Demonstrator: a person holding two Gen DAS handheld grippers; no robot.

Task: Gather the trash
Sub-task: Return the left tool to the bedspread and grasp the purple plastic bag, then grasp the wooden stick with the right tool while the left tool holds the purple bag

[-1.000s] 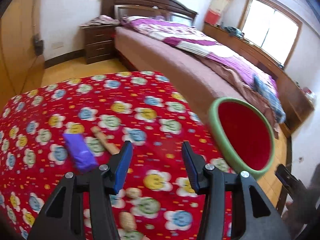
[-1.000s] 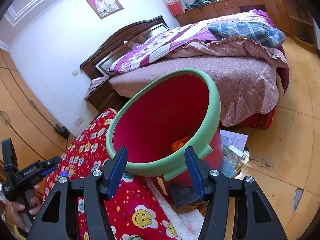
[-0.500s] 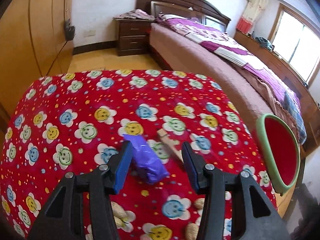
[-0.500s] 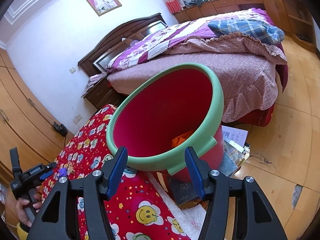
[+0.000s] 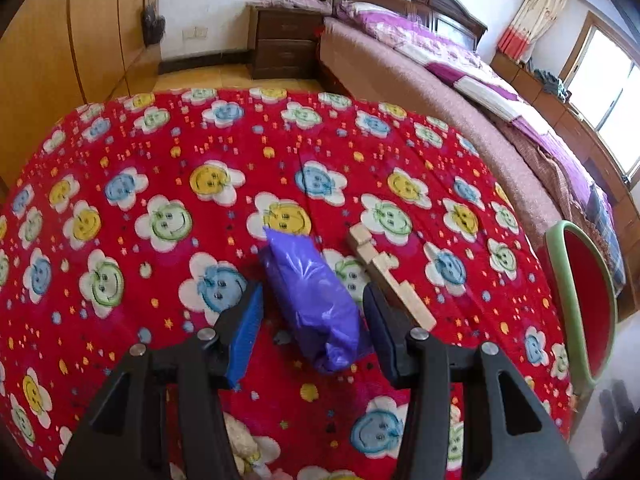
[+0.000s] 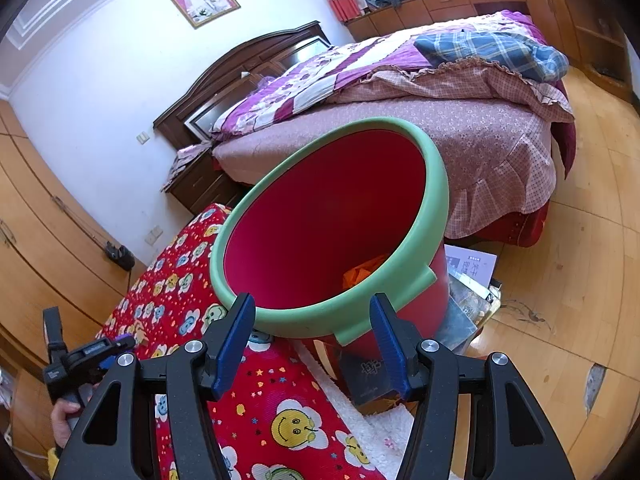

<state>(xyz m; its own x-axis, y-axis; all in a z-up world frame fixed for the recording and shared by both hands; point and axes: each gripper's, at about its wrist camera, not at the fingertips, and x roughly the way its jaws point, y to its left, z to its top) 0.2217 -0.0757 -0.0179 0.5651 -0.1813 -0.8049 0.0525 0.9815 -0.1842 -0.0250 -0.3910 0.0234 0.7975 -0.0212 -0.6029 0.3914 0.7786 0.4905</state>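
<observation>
A purple plastic bag (image 5: 314, 300) lies on the red flowered blanket (image 5: 200, 152). My left gripper (image 5: 312, 312) is open, its blue pads on either side of the bag and not pressing it. A pale wooden piece (image 5: 386, 276) lies just right of the bag. A red bin with a green rim (image 6: 332, 232) stands beside the blanket's edge, with something orange (image 6: 362, 272) inside; it also shows at the right of the left wrist view (image 5: 588, 300). My right gripper (image 6: 312, 332) is open and empty, just in front of the bin's rim. The left gripper shows in the right wrist view (image 6: 86, 356).
A large bed with purple bedding (image 6: 420, 92) stands behind the bin. A dark nightstand (image 5: 284, 46) and wooden wardrobes (image 5: 60, 40) stand at the back. Papers and a white rug (image 6: 468, 276) lie on the wooden floor near the bin. Pale scraps (image 5: 240, 436) lie on the blanket near the left gripper.
My left gripper has swung left and down over the blanket until the purple bag lies between its open pads. The right gripper has barely moved at the bin.
</observation>
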